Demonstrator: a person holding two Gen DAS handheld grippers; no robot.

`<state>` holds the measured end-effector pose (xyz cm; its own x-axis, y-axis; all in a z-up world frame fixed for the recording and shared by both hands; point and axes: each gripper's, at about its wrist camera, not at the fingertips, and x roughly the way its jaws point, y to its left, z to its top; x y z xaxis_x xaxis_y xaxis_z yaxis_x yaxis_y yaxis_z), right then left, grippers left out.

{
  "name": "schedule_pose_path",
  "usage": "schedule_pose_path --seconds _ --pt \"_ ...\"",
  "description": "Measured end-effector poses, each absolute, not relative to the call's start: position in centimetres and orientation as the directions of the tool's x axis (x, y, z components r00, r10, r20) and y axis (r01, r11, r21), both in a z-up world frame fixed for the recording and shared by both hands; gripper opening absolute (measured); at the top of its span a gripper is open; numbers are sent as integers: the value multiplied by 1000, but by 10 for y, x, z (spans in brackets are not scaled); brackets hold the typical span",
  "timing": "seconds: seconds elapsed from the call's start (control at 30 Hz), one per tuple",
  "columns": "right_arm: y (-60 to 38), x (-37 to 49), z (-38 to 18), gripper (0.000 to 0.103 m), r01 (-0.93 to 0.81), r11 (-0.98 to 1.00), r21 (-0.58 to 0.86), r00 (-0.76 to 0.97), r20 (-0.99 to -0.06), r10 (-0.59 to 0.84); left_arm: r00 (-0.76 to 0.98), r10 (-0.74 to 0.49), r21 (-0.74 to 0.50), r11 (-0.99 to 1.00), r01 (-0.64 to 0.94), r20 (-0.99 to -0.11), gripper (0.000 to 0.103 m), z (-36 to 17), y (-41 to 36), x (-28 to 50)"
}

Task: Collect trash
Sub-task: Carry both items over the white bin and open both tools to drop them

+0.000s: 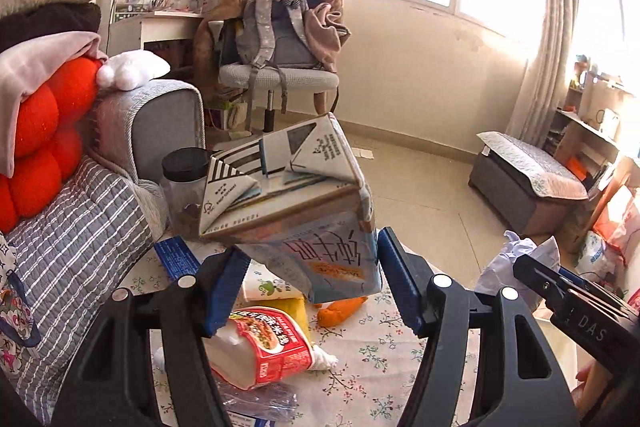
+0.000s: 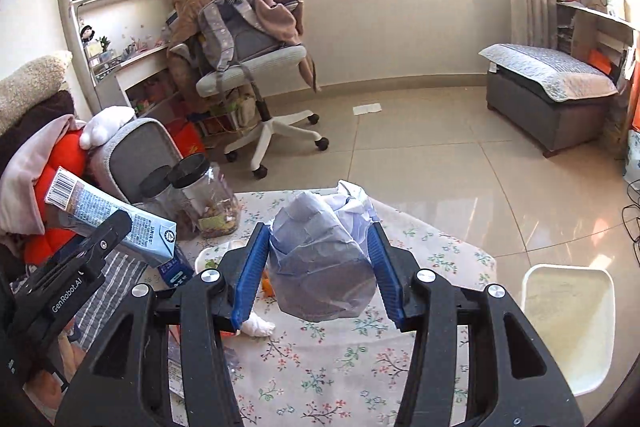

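Both grippers are loaded above the floral-cloth table [image 2: 400, 367]: left gripper [image 1: 310, 283] jaws clamp a milk carton [image 1: 296, 203], held tilted. Right gripper [image 2: 320, 267] jaws clamp a crumpled paper wad [image 2: 324, 259]. Snack packet [image 1: 268, 347] lies on the table.

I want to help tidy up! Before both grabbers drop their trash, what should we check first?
1. Left gripper holding the milk carton: ok, clamped between the pads.
2. Right gripper holding the crumpled paper ball: ok.
3. White bin beside the table ready: ok, looks open.
4. Carton empty, no drips: cannot tell.
5. Trash left on the table, such as the red snack wrapper: not ok, still there.
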<state>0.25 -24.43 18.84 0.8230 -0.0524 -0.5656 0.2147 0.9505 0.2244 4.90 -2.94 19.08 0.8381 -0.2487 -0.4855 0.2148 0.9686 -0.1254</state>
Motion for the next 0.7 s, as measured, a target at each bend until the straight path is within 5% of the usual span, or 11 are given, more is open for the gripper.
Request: schedule_pose_path --seconds 0.7 --pt "-452 -113 110 51 642 760 107 592 -699 -402 658 -490 -102 838 536 -571 64 161 -230 -16"
